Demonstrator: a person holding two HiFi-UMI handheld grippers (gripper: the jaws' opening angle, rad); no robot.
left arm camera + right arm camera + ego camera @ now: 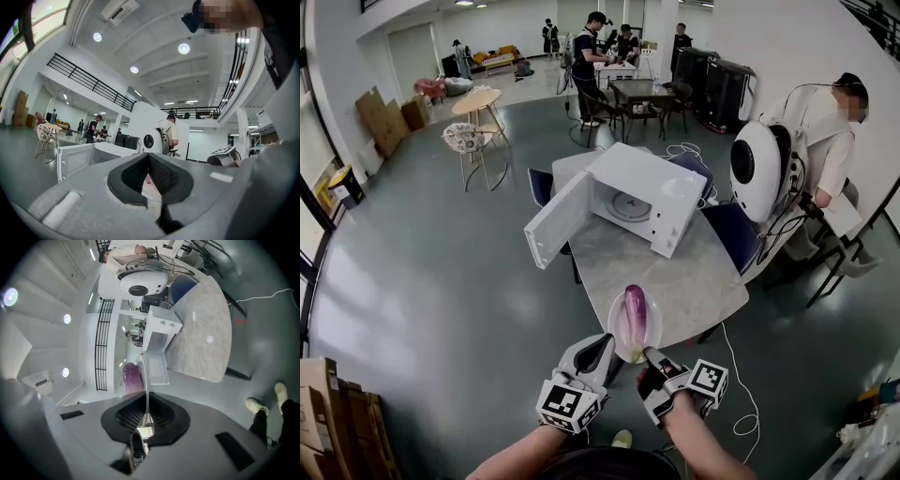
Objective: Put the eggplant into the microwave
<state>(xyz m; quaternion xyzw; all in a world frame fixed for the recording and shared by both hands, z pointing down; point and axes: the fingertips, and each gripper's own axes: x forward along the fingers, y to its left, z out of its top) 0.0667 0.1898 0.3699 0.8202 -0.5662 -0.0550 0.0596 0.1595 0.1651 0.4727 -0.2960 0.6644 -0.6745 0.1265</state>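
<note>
While the right gripper [649, 354] is clenched on the near rim of the clear round plate [655, 328], the long purple eggplant [633, 309] lies on that plate, its length running from 12 to 6 o'clock. Seen along the right jaws, the plate's thin edge stands between the pads, and the eggplant shows just beyond it. Plate and eggplant sit at the 6 o'clock edge of the grey marble-topped table [698, 281]. Toward the table's 12 o'clock end stands the boxy white microwave oven [661, 187], well apart from the eggplant. Its door [555, 223] is swung wide toward 9 o'clock, and the round turntable [630, 208] shows inside. The left gripper [607, 339], at the plate's 8 o'clock side, has its jaws pressed together at the tips with nothing recognisable between them. Whether it touches the rim I cannot tell.
</note>
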